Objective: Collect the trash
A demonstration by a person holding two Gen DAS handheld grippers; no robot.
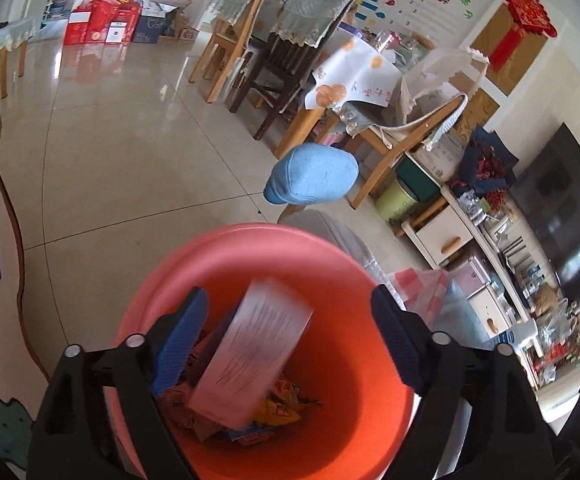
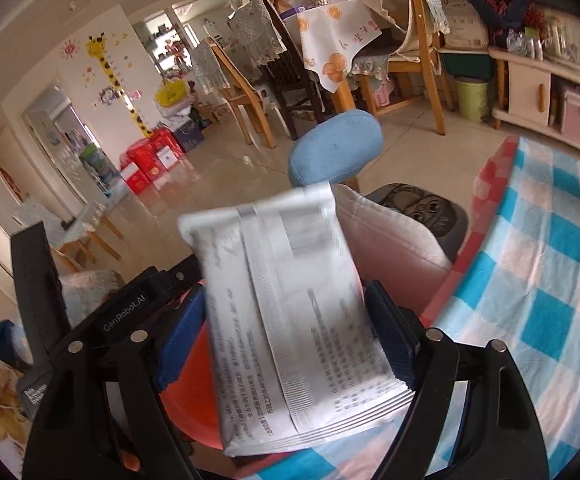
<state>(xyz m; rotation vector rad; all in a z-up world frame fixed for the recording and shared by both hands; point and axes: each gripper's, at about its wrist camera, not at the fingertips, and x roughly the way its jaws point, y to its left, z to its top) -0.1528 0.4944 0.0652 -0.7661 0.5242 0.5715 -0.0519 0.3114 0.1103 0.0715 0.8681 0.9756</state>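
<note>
Orange plastic fills the lower half of the left wrist view: a round bucket [image 1: 342, 392] stands on the tiled floor [image 1: 129, 160], and the left gripper [image 1: 290, 340] points steeply down into its mouth. Its blue-padded fingers [image 1: 179, 340] are spread wide, and a blurred white packet [image 1: 249, 352] sits tilted between them, touching neither pad, above the crumpled wrappers [image 1: 277, 404] lying on the bucket's bottom.

The right gripper [image 2: 285, 336] angles downward just beside the bucket [image 2: 193, 380], whose orange rim shows under its left finger. Its pads press on both sides of a large white printed pouch [image 2: 290, 320], held upright with the sealed top edge pointing away from the camera. To the right of the bucket lies a checked blue, white and red cloth [image 2: 530, 300]. Beyond the bucket, a blue cushioned stool [image 2: 336, 148] stands on the floor.
</note>
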